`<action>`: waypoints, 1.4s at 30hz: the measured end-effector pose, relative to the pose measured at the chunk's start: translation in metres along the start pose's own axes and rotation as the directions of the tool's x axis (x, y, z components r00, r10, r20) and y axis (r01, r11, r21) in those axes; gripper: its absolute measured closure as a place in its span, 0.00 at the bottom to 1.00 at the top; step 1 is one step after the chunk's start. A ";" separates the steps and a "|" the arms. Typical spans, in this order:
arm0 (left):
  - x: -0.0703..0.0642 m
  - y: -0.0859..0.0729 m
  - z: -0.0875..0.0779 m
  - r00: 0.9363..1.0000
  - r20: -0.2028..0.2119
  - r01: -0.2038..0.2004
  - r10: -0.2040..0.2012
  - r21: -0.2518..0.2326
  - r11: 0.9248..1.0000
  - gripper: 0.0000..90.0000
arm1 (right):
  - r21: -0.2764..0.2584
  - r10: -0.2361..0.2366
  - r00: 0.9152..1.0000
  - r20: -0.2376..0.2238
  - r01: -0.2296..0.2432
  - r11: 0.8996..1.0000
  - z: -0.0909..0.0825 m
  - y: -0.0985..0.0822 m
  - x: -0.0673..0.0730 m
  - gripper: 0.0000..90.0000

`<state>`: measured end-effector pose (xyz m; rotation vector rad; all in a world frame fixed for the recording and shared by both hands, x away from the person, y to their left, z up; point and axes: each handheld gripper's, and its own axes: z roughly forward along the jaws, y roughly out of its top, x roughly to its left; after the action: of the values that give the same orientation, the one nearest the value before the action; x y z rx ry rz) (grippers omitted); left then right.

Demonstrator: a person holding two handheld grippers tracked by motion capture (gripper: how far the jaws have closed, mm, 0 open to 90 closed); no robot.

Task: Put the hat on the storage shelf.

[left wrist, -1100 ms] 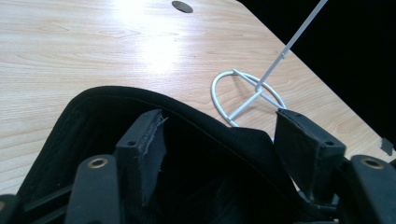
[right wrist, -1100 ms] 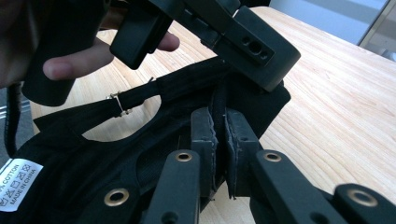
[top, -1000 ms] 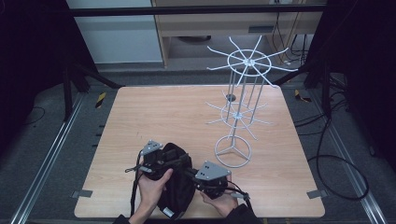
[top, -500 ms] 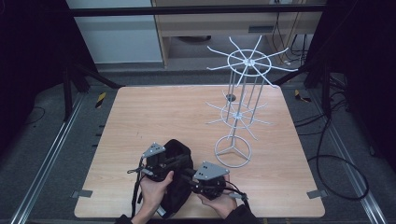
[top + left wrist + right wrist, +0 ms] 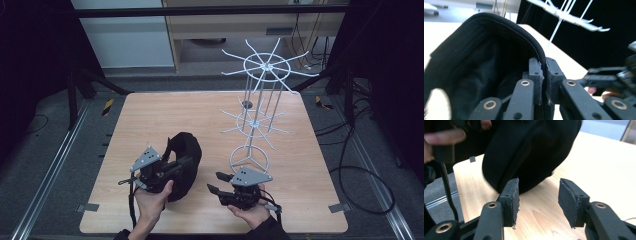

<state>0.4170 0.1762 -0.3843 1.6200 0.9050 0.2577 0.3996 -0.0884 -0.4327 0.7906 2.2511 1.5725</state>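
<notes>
The left gripper (image 5: 186, 161) pinches the black cap's (image 5: 186, 150) rim, while the right gripper's (image 5: 216, 183) just-opened jaws stand wide and empty above the counter (image 5: 165, 115).

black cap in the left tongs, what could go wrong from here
1. The left tongs pinch the black cap only by its thin edge, so it might slip out as it is carried.
2. The right tongs have just been opening and now grip nothing, so the cap hangs from one hold and may sag or swing.
3. The white wire rack stands close by; its thin spokes could snag the fabric or be knocked.
</notes>
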 end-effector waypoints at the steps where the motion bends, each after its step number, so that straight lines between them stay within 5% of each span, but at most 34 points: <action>1: -0.001 0.001 -0.001 1.000 0.004 -0.004 0.004 -0.008 1.000 0.93 | 0.005 0.005 1.000 -0.005 -0.005 1.000 0.001 -0.001 0.000 0.56; 15: -0.015 -0.001 0.004 0.997 0.077 -0.025 0.028 -0.037 0.999 0.93 | 0.033 0.018 0.987 -0.161 -0.013 0.999 0.035 -0.008 0.019 0.51; 18: -0.019 -0.001 0.004 0.995 0.091 -0.041 0.045 -0.037 0.998 0.93 | 0.027 0.013 0.985 -0.170 -0.009 1.000 0.042 -0.010 0.020 0.68; 20: -0.019 -0.001 0.004 0.994 0.098 -0.044 0.047 -0.037 0.998 0.93 | 0.023 0.002 0.987 -0.159 0.002 1.000 0.042 -0.011 0.021 0.86; 21: -0.019 0.000 0.004 0.994 0.098 -0.049 0.053 -0.041 0.998 0.93 | 0.023 0.002 0.987 -0.159 0.002 1.000 0.042 -0.011 0.021 0.86; 22: -0.018 0.001 0.002 0.993 0.106 -0.050 0.055 -0.050 0.998 0.93 | 0.026 -0.008 0.989 -0.148 0.012 1.000 0.039 -0.011 0.019 1.00; 34: -0.012 0.003 -0.002 0.987 0.142 -0.065 0.071 -0.052 0.997 0.93 | 0.064 -0.096 0.991 -0.098 0.103 0.993 0.027 -0.003 0.016 1.00; 42: -0.001 -0.003 -0.017 0.986 0.142 -0.090 0.093 -0.030 0.996 0.92 | 0.134 -0.160 0.984 -0.078 0.169 0.976 0.017 0.003 0.013 1.00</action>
<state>0.4047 0.1877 -0.3816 1.6382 0.7171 0.2120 0.3988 -0.0663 -0.4349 0.5753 2.4276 1.3983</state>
